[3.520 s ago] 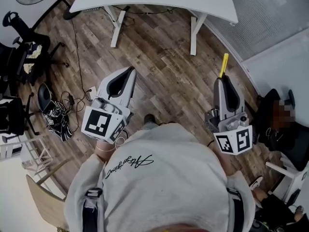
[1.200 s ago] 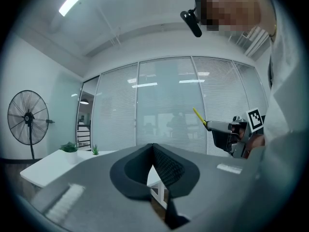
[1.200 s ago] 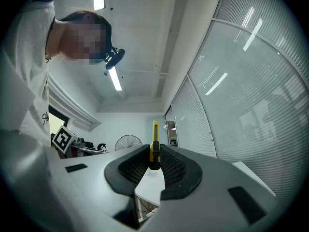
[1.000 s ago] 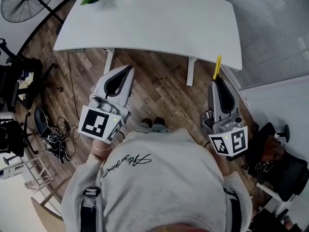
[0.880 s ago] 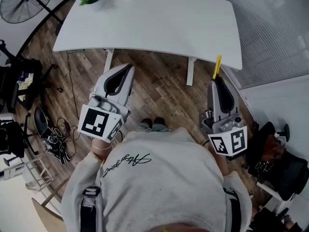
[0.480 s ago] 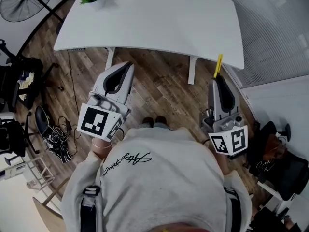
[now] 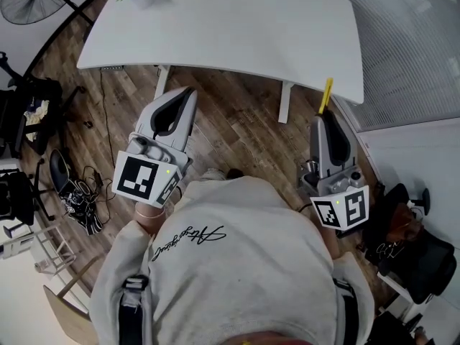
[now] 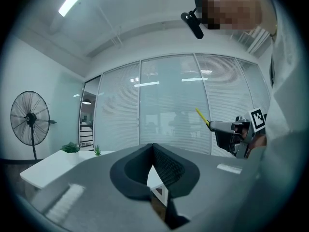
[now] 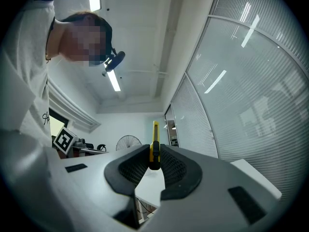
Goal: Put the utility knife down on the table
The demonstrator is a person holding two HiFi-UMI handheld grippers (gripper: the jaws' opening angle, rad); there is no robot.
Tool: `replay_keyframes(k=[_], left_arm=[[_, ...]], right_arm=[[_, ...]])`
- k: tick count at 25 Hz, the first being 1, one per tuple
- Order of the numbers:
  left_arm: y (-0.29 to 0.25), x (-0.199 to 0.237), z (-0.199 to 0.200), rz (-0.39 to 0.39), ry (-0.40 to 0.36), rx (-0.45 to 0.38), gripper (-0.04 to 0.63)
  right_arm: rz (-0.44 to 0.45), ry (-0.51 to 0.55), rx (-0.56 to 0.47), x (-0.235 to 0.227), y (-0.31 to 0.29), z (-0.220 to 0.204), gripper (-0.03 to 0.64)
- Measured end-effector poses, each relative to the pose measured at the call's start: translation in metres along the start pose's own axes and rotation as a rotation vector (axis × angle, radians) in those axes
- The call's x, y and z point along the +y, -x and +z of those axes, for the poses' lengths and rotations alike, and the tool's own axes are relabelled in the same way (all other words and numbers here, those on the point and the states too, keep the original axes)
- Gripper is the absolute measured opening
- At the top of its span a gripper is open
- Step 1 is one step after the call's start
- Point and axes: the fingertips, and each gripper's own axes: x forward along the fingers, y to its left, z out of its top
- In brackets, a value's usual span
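**Utility knife [image 7: 328,95] pinched in the right gripper [image 7: 325,118], short of the table [image 7: 237,27]**

Only the head view shows the white table spread ahead of both grippers, with the wood floor [image 7: 237,131] under them; the two gripper views look out level instead and fill with the glass wall of blinds [image 8: 169,105], which from above is just a grey area beyond the right gripper. The left gripper view also catches the standing fan [image 8: 30,120] far off to its left, two small plants [image 8: 70,148] on the table's far corner, and the right gripper out to its right (the knife pokes ahead of it).

Black office chairs [image 7: 29,99] stand on the floor well to the left of the left gripper [image 7: 183,98]; a tangle of cables [image 7: 83,210] lies behind them; a table leg [image 7: 285,103] stands ahead, between the two grippers.

The right gripper clamps the yellow utility knife by its lower end between its pads, the rest pointing forward past the tips; seen from above, the knife's tip overlaps the table's near edge, and I cannot tell if it touches. The left gripper's jaws are pressed together at the tips, with nothing between them.
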Motion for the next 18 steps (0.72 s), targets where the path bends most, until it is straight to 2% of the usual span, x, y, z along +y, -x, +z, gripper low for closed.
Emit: replay_keyframes(k=[7, 18], left_arm=[[-0.008, -0.004, -0.014, 0.022, 0.026, 0.026, -0.015], [-0.063, 0.043, -0.014, -0.001, -0.002, -0.001, -0.015]], right_arm=[[0.016, -0.016, 0.031, -0.015, -0.001, -0.013, 0.066], [-0.002, 0.011, 0.014, -0.043, -0.055, -0.025, 0.066]])
